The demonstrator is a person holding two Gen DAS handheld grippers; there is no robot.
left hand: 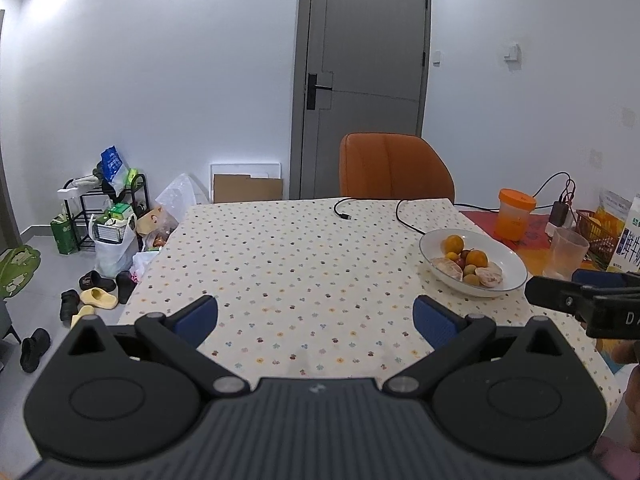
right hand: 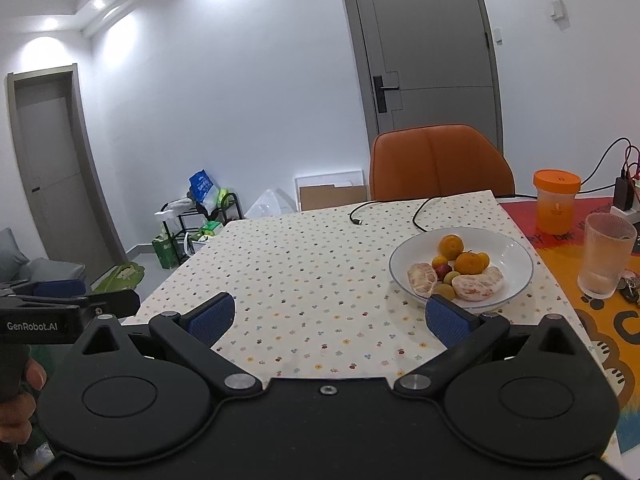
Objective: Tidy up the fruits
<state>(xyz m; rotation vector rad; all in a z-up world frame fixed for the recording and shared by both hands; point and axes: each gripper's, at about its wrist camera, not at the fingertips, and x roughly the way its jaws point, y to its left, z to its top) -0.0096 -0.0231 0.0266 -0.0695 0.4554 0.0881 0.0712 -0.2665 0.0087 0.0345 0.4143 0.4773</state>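
My left gripper (left hand: 316,320) is held above the spotted tablecloth (left hand: 280,264) with its blue pads wide apart and nothing between them. My right gripper (right hand: 330,318) is also spread wide and holds nothing; its right pad (right hand: 450,320) is just in front of the near rim of the white bowl (right hand: 516,252).

The fruits lie in this bowl, on the right part of the table: whole oranges (right hand: 451,247), two peeled citrus pieces (right hand: 478,284) and some small red and green fruits.

The right view shows a second door (right hand: 52,168) at the far left, a grey sofa corner and the ribbed glass (right hand: 606,254) complete. The left view shows shoes (left hand: 94,298) on the floor and a carton (left hand: 630,236) with Chinese print that I cannot read fully.

On the left gripper, seen from the right view, I read "GenRobot.AI". On the right gripper, seen from the left view, I read only "D A". The orange-lidded jar (right hand: 556,200) has a small mark, too small to read.
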